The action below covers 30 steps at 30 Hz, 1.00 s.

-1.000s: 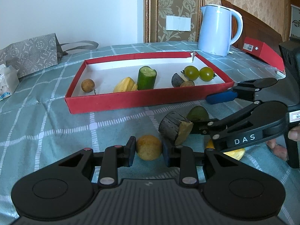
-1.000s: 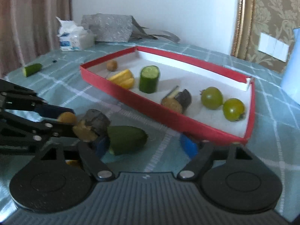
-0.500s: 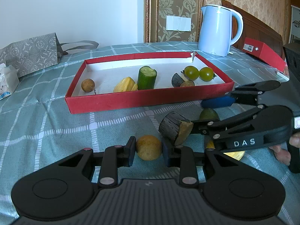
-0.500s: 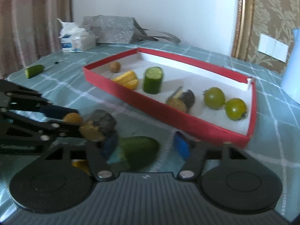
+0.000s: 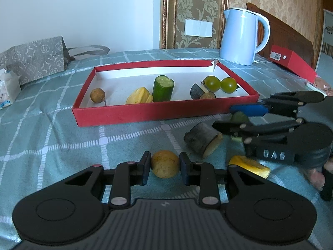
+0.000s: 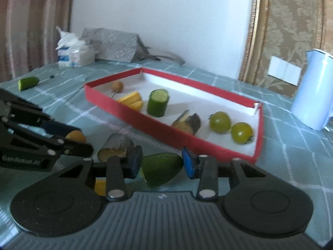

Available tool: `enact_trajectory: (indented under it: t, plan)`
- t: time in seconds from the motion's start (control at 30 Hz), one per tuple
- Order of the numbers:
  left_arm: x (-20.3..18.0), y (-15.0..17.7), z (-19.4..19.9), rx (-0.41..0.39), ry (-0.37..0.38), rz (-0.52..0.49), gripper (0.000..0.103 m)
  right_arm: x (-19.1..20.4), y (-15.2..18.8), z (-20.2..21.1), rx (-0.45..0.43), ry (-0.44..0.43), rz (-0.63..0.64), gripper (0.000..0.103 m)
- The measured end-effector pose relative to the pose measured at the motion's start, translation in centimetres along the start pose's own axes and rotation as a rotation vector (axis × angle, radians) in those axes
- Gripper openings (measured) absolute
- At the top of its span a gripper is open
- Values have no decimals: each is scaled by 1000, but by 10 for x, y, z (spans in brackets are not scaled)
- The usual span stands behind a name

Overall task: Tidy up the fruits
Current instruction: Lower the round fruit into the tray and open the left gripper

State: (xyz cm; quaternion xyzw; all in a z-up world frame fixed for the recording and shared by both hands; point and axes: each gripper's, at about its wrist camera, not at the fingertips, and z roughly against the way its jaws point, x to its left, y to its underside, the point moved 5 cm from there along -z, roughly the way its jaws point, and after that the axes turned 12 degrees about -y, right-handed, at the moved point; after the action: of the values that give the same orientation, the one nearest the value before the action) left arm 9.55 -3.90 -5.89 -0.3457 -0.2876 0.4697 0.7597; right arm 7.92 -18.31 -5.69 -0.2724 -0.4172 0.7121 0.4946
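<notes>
left gripper (image 5: 165, 167) clamped on a small round yellow-brown fruit (image 5: 165, 163), pads touching both sides, low over the teal checked cloth (image 5: 52, 137). round, so no clear long axis.

right gripper (image 6: 162, 163) closing on a green cucumber end piece (image 6: 161, 169); blue pads sit at both its flanks, piece between them. its long axis runs across the jaws, rounded tip toward the right pad, cut face toward the lower left.

red tray (image 5: 145, 112) sits beyond both grippers, long axis left-right in the left wrist view. inside, left to right: small brown round fruit (image 5: 97, 95), yellow wedge (image 5: 139, 96), upright cucumber chunk (image 5: 163, 88) cut face up, dark eggplant piece (image 5: 200, 92), two green tomatoes (image 5: 220, 84) touching.

loose on the cloth: eggplant chunk (image 5: 203, 140) lying on its side, cut face toward the camera-right, and a yellow slice (image 5: 248, 166) just beside the right gripper body.

left wrist view only: red box (image 5: 291, 61) by the pale blue kettle (image 5: 241, 36), a bit of hand under the right gripper. right wrist view only: cucumber piece (image 6: 28, 83) far left on the cloth, tissue pack (image 6: 75, 54), curtain.

writing: "das" on the right gripper body; "genrobot.ai"-like text on the left one, blurred.
</notes>
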Motion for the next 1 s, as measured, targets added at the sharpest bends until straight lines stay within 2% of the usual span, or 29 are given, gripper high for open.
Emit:
enact_trajectory:
  t: [0.13, 0.37, 0.73, 1.0]
  plan:
    - [-1, 0, 0, -6, -3, -5, 29, -12, -3, 4, -27, 59, -31, 39]
    - [0, -13, 3, -54, 4, 26, 29, -22, -4, 7, -49, 68, -82, 39]
    - [18, -69, -21, -117, -38, 95, 29, -22, -4, 7, -58, 72, -89, 39]
    - [40, -94, -78, -46, -106, 144, 29, -22, -4, 7, -61, 78, -87, 39]
